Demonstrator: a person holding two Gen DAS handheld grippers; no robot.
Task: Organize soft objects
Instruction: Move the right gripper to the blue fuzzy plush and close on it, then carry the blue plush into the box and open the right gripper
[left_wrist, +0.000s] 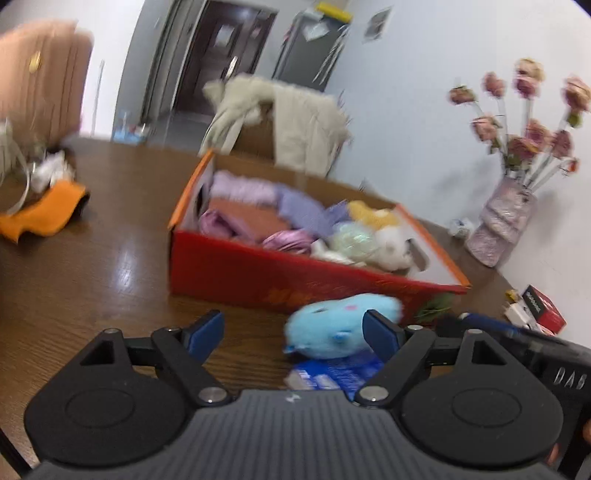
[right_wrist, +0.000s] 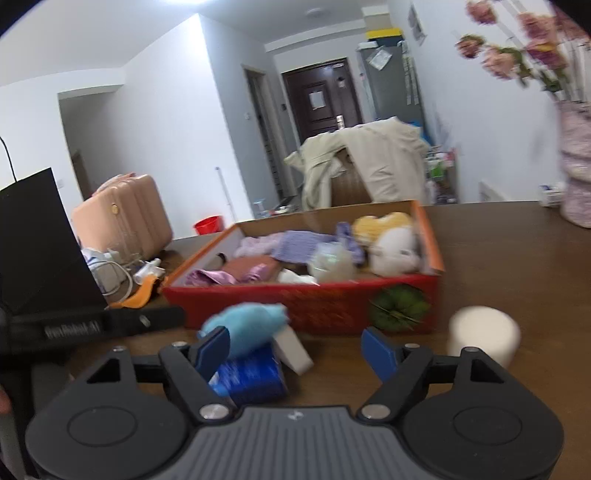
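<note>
Looking along your left gripper (left_wrist: 293, 334), you see its fingers standing apart with nothing pressed between them. The blue plush toy (left_wrist: 340, 325) lies on the wooden table (left_wrist: 110, 266) at lower centre of the left wrist view, close against the inner side of the right-hand finger (left_wrist: 382, 334); the blur hides whether they touch. It rests on a blue packet (left_wrist: 332, 373). Just behind it, across the middle of the frame, stands the red cardboard box (left_wrist: 258, 273), filled with purple cloths, a yellow plush and a white plush. An orange cloth (left_wrist: 44, 214) lies at the left edge, and a vase of pink flowers (left_wrist: 502, 218) stands at the right.

Your right gripper (right_wrist: 295, 350) is open too, its fingers spread over bare table. In the right wrist view the blue plush toy (right_wrist: 251, 325) sits just beyond the left-hand finger (right_wrist: 212, 349), atop the blue packet (right_wrist: 251, 376), with a white block (right_wrist: 295, 350) beside it. A green pumpkin-like ball (right_wrist: 399, 306) leans at the box's (right_wrist: 295, 306) front, and a white cylinder (right_wrist: 484, 336) stands at the lower right.
</note>
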